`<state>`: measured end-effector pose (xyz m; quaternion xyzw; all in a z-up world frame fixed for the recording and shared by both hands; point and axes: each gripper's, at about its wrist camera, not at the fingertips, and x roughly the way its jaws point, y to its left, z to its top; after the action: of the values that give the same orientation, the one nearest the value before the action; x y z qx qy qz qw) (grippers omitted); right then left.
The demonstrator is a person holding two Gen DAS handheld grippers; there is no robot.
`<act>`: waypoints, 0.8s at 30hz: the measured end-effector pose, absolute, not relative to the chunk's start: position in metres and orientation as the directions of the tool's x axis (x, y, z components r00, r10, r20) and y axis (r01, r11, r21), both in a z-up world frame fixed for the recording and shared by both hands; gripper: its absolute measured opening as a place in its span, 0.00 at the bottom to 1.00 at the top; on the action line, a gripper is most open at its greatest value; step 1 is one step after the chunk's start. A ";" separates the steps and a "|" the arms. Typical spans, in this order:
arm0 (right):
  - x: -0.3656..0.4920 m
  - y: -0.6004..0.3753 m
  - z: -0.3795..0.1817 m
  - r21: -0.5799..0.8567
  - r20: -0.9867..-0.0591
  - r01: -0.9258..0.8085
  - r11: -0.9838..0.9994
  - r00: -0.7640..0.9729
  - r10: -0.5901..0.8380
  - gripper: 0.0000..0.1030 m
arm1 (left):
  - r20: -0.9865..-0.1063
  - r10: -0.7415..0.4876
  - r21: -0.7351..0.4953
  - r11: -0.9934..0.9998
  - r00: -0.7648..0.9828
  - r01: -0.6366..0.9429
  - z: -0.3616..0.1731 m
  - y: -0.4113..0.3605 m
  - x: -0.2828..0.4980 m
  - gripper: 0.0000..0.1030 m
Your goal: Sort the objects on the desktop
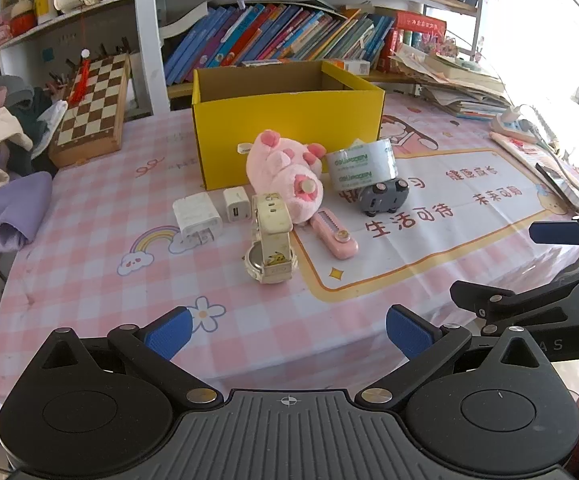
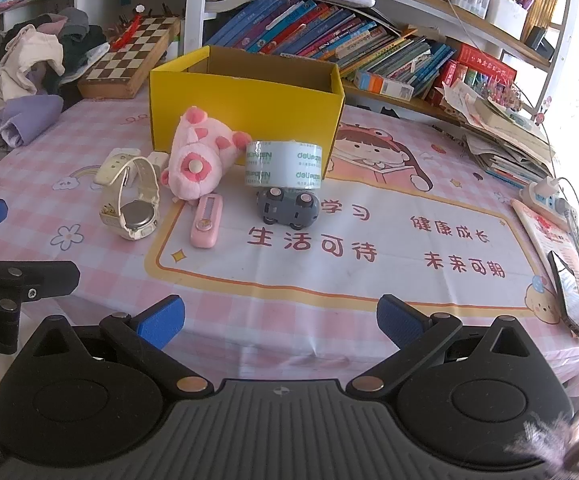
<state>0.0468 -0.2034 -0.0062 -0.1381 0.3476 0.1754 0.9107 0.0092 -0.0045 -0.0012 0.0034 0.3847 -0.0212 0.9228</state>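
Both grippers, left [image 1: 287, 334] and right [image 2: 280, 322], are held wide and empty at the table's [image 1: 89, 280] near edge. Watch [image 1: 270, 240], plush [image 1: 285, 172], tape [image 1: 361, 164] and toy car [image 1: 383, 197] are clustered before the yellow box [image 1: 285, 128], apparently their destination.

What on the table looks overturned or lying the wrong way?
The grey toy car lies upside down, wheels up, before the tape roll. The pink plush toy lies tipped over against the yellow box.

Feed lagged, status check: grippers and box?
Left gripper and right gripper open, empty. Yellow box looks empty; plush pig, tape roll against its front.
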 end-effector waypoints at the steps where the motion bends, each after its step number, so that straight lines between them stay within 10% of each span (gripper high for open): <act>1: 0.047 -0.203 -0.006 -0.130 -0.682 -0.416 0.900 0.696 0.223 1.00 | -0.711 -0.037 -0.011 0.999 0.703 0.042 -0.001 -0.004 0.009 1.00; 24: 0.047 -0.198 -0.005 -0.126 -0.683 -0.436 0.891 0.689 0.241 1.00 | -0.703 -0.066 -0.026 0.997 0.709 0.066 -0.001 -0.002 0.009 1.00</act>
<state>0.0469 -0.1980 -0.0048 -0.1403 0.3473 0.1861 0.9083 0.0090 -0.0017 -0.0007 0.0003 0.3800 -0.0356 0.9243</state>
